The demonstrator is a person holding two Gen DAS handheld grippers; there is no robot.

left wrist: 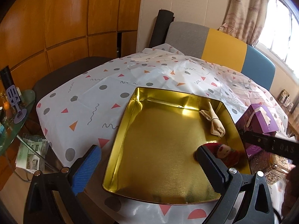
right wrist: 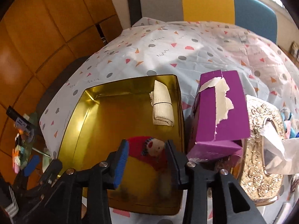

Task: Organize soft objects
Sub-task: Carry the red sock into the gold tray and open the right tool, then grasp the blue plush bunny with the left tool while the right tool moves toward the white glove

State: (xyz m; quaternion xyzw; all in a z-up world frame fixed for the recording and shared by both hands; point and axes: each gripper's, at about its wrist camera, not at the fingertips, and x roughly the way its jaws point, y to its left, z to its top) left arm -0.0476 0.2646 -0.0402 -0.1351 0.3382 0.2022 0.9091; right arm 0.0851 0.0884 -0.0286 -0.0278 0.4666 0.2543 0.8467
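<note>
The small red doll (right wrist: 149, 149) is seen lying in the gold tin (right wrist: 104, 115), near its front right corner. It sits right between the fingers of the right tool (right wrist: 147, 156), which are held a little apart and do not seem to press it. The doll's long side runs across the gap. The left tool (left wrist: 147, 169) is held wide apart and empty, over the tin's front left side. A folded cloth (right wrist: 162, 106) is seen by the tin's far right wall.
</note>
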